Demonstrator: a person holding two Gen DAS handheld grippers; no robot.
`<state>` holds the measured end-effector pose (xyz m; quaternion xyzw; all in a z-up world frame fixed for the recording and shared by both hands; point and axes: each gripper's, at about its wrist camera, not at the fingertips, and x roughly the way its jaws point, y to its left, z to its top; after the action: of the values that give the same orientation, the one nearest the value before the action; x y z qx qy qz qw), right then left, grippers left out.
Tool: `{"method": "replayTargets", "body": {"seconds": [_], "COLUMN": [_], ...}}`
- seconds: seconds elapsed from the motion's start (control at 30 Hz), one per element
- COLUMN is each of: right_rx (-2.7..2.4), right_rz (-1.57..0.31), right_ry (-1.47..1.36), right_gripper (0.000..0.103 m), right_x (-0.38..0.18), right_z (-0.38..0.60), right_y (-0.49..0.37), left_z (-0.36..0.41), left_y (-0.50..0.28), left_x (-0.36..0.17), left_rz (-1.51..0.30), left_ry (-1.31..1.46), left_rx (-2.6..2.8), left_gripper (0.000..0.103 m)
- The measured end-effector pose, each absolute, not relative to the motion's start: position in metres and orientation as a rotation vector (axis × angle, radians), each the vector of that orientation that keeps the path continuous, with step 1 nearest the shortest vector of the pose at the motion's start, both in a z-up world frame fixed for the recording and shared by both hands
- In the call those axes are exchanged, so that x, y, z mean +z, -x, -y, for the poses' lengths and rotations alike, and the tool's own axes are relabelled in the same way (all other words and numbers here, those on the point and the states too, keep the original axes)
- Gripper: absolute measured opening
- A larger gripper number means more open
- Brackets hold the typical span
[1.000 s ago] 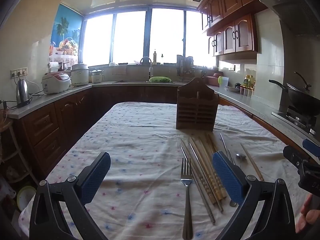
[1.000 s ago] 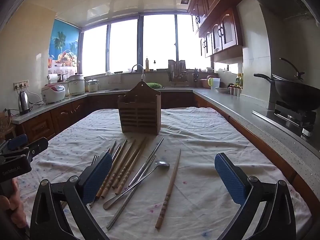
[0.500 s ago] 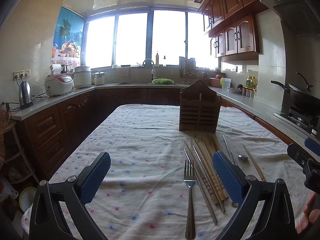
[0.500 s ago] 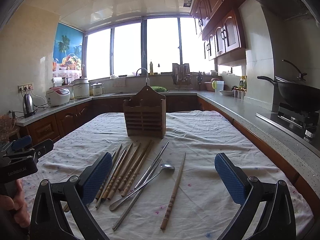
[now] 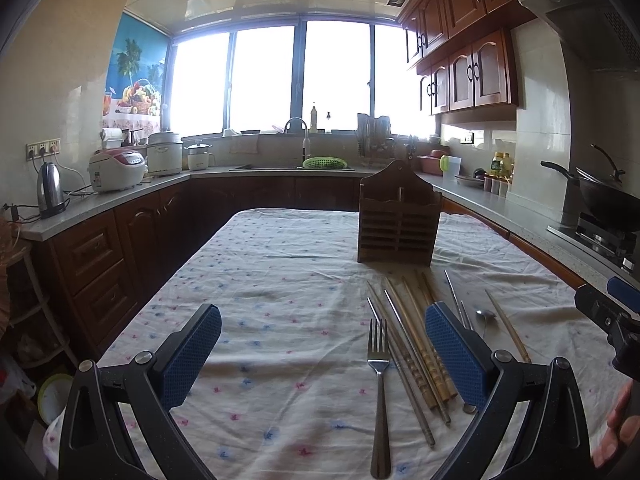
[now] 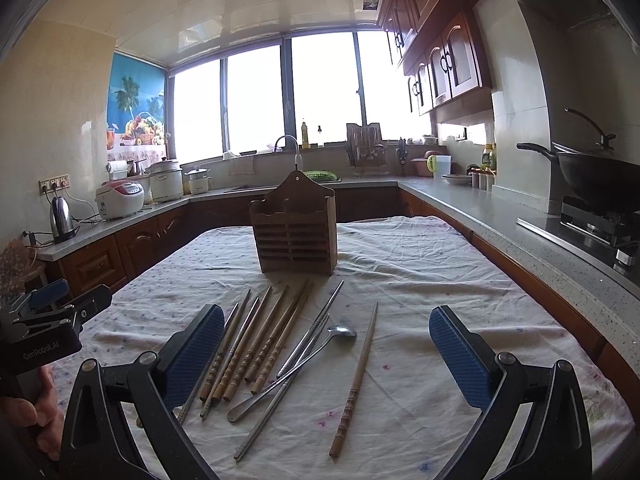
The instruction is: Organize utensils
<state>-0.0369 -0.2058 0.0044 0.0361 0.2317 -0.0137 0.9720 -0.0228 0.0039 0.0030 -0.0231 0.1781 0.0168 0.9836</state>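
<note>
On left tool [image 6: 56,312]: "GenRobot.AI" lettering.

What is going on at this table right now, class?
A person holds a gripper in each hand above a cloth-covered table. Both the left gripper and right gripper are open and empty. A fork, a spoon and chopsticks lie loose in front of the wooden utensil holder. No utensil shows in it yet.

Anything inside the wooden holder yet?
Nothing sticks up above the wooden utensil holder; its top openings look bare. The slatted front hides the lower inside. The fork, spoon and chopsticks all lie on the tablecloth.
</note>
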Motion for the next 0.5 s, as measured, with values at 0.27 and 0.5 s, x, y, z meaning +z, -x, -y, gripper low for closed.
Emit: {"method": "replayTargets", "body": {"seconds": [0.27, 0.5], "right_rx": [-0.023, -0.021], "right_rz": [-0.47, -0.472], "right_ry": [-0.077, -0.084], "right_gripper": [0.103, 0.103], "right_x": [0.0043, 0.0043], "right_z": [0.206, 0.206], "right_y": [0.036, 0.0363], "left_z": [-0.0066, -0.0025], "left_y": [0.0198, 0.0213], "left_x": [0.002, -0.0004], "left_rz": [-0.36, -0.361], "left_ry": [0.046, 0.046], "left_rx": [0.031, 0.031], "left_gripper": [0.102, 0.102]}}
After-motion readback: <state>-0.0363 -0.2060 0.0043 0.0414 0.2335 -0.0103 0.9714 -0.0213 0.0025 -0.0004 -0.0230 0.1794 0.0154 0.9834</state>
